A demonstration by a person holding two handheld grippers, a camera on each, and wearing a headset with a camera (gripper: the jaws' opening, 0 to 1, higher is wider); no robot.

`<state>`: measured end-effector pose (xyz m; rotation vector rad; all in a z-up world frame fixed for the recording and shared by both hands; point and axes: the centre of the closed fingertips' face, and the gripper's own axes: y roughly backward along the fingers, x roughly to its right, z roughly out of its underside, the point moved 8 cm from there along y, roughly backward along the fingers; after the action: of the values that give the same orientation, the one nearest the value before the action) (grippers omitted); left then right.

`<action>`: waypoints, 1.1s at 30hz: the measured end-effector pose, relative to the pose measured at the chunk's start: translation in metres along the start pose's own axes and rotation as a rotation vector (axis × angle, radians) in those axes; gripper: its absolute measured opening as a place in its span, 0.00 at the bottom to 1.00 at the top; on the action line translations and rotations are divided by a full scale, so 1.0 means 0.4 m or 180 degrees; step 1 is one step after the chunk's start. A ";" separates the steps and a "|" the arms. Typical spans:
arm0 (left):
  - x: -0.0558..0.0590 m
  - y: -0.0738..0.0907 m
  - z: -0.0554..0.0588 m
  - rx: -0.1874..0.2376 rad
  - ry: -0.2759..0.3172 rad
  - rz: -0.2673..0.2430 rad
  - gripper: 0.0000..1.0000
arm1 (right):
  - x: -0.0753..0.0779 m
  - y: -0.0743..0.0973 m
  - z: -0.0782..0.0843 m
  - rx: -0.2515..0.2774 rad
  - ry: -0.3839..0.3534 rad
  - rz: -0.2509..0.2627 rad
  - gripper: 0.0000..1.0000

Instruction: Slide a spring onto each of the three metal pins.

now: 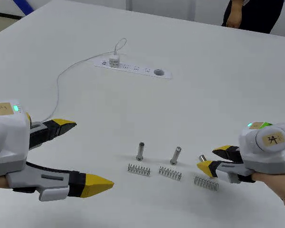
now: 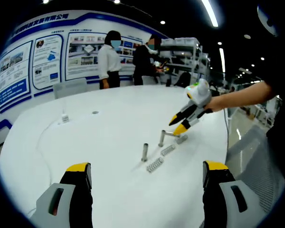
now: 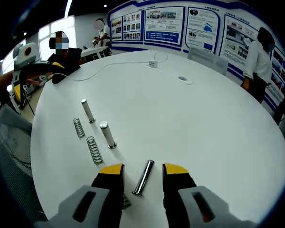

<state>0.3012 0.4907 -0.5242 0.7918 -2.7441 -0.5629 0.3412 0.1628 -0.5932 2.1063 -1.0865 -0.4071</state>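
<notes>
Left gripper, head view: jaws spread wide over the bare table, well left of the work. Right gripper: jaws parted around the right pin. Left pin and middle pin stand upright. A row of springs lies just before the pins.

Left gripper view: own jaws far apart, holding nothing, with pins and springs ahead.

Right gripper view: right pin sits between the yellow tips with a gap on each side, not gripped.

Left gripper: housing was white and grey, jaws black with yellow tips, green lamp lit, square tan label | right gripper: same colours, round tan label bore a dark mark.
</notes>
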 end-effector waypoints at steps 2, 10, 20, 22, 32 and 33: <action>0.001 0.000 0.001 0.0002 0.0007 -0.0002 0.99 | 0.004 -0.010 0.004 -0.0042 -0.0043 0.0019 0.31; -0.004 0.006 0.008 -0.0002 0.0046 -0.0036 0.99 | 0.012 -0.041 0.016 -0.0152 -0.0170 0.0066 0.27; -0.010 0.010 0.015 -0.0008 0.0087 -0.0063 0.99 | 0.013 -0.057 0.016 -0.0164 -0.0273 0.0101 0.22; -0.010 0.009 0.014 -0.0009 0.0088 -0.0062 0.99 | 0.012 -0.059 0.014 -0.0160 -0.0289 0.0103 0.20; -0.007 0.004 0.010 0.0011 0.0091 -0.0034 0.98 | 0.014 -0.054 0.019 -0.0165 -0.0415 0.0132 0.14; -0.006 0.004 0.010 0.0012 0.0092 -0.0034 0.98 | 0.013 -0.054 0.019 -0.0168 -0.0435 0.0132 0.14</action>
<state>0.3013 0.4946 -0.5275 0.8097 -2.7169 -0.5443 0.3525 0.1635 -0.6138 2.0303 -1.1824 -0.5606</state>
